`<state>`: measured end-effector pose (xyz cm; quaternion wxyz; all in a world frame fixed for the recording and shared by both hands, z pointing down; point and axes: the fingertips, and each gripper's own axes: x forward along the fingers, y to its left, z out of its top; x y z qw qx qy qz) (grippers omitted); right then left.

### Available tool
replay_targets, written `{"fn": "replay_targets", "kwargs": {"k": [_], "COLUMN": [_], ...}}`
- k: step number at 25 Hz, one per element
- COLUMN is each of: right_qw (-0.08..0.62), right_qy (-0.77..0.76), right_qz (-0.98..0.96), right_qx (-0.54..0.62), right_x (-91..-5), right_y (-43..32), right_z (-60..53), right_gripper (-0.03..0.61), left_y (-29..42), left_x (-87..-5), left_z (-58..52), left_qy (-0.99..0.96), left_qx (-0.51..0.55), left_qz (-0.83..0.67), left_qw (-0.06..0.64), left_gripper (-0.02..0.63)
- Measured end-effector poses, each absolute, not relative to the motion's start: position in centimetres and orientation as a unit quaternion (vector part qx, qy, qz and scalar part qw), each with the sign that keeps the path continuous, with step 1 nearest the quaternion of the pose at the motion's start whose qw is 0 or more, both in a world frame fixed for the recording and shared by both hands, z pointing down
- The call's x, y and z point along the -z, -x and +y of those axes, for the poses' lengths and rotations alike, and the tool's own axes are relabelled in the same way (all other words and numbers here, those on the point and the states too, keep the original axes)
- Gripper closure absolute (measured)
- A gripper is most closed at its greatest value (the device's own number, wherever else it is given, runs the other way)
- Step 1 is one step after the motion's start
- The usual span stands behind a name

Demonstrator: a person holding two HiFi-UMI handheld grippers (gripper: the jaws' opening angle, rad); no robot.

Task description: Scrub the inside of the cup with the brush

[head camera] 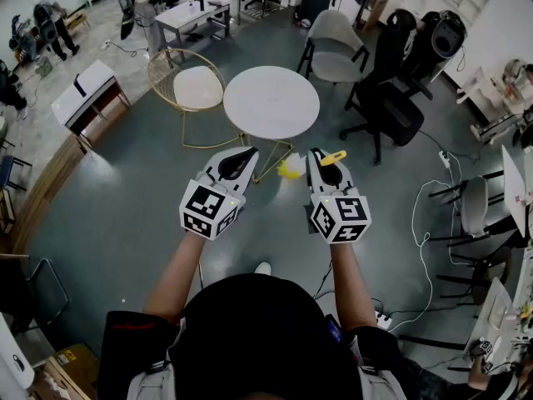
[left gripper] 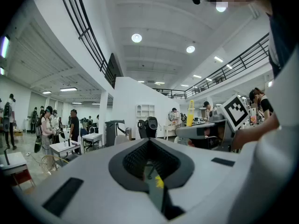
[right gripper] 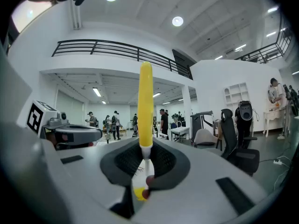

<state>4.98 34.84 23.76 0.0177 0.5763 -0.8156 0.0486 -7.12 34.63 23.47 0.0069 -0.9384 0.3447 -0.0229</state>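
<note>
Brush (right gripper: 145, 101) in right gripper (right gripper: 144, 166); chair (head camera: 187, 86) perhaps touching table (head camera: 271, 102).

Open office hall — white desks (head camera: 193, 11), swivel chairs (head camera: 391, 98), mezzanine railing (right gripper: 117, 50)

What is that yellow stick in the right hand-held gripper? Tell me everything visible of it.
It is the brush: a long, slim yellow handle, plastic by its look, narrowing to a white neck. The right hand-held gripper is shut on that neck, holding it in mid-air, handle rising above the jaws. Its working end is hidden below them.
</note>
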Motion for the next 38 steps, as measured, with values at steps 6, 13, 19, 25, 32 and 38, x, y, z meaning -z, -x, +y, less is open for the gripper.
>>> {"fn": "replay_targets", "kwargs": {"k": [6,13,19,25,32,38], "right_qw": [0.009,0.008,0.004,0.003,-0.004,-0.011], "right_qy": [-0.573,-0.568,-0.564,-0.556,-0.548,-0.543], "right_qz": [-0.817,-0.821,-0.824,-0.829,-0.834,-0.838], "right_qx": [-0.057,-0.058,-0.057,-0.059,-0.062,-0.063], "right_x": [-23.9,-24.4,-24.7,-25.0,-24.9,-24.9], "right_y": [-5.8,-6.7,-8.5,-10.3,-10.7,-10.4], "right_z": [34.7,34.3,34.0,33.8,33.4,32.7], "right_gripper": [0.531,0.531,0.531,0.531,0.531,0.531], "left_y": [6.5,5.6,4.0,2.2,1.7,1.9], "left_x": [-23.5,-23.9,-23.8,-24.2,-23.2,-22.9], "left_z": [34.5,34.0,33.7,33.9,33.7,33.1], "left_qy": [0.937,0.934,0.932,0.928,0.924,0.922], "left_qx": [0.023,0.024,0.023,0.027,0.031,0.031], "left_qz": [0.348,0.356,0.363,0.371,0.380,0.385], "left_qw": [0.007,0.006,0.011,0.010,0.017,0.020], "left_gripper": [0.598,0.598,0.598,0.598,0.598,0.598]}}
